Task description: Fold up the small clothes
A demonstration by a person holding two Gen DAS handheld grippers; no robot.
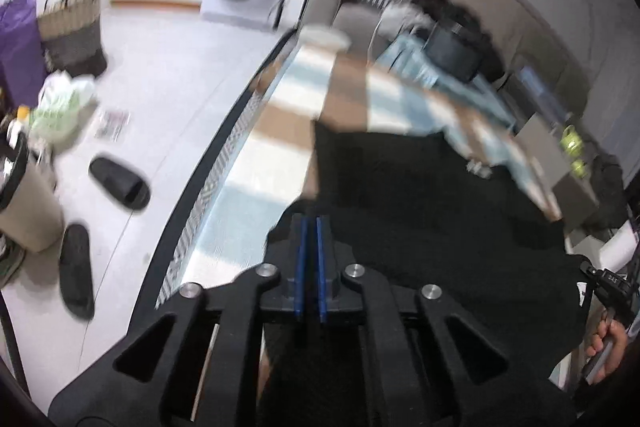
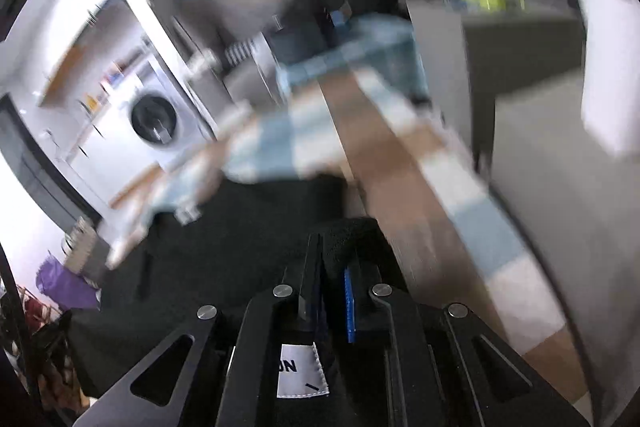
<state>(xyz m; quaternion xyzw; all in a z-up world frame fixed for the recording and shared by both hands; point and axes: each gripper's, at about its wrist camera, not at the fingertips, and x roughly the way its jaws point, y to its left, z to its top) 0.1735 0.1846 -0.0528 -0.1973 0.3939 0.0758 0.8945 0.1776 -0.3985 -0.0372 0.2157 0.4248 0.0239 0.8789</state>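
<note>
Left wrist view: left gripper [image 1: 311, 227] pinching black garment [image 1: 432, 211] near the checked tablecloth's [image 1: 280, 123] left edge; right gripper [image 2: 334, 259] pinching its other corner. Mid-fold; next, probably carrying both corners across evenly.

Left gripper [image 1: 311, 223] at lower centre of its view, pointing steeply downward, blue-padded fingers [image 1: 301, 259] nearly together, clamped on the edge of a black garment [image 1: 420, 207]. Right gripper [image 2: 334, 251] likewise low in its frame, angled downward, pinched onto a bunched fold of the same black cloth. A hand [image 1: 606, 351] at the lower right edge of the left view, wrapped around a handle.
</note>
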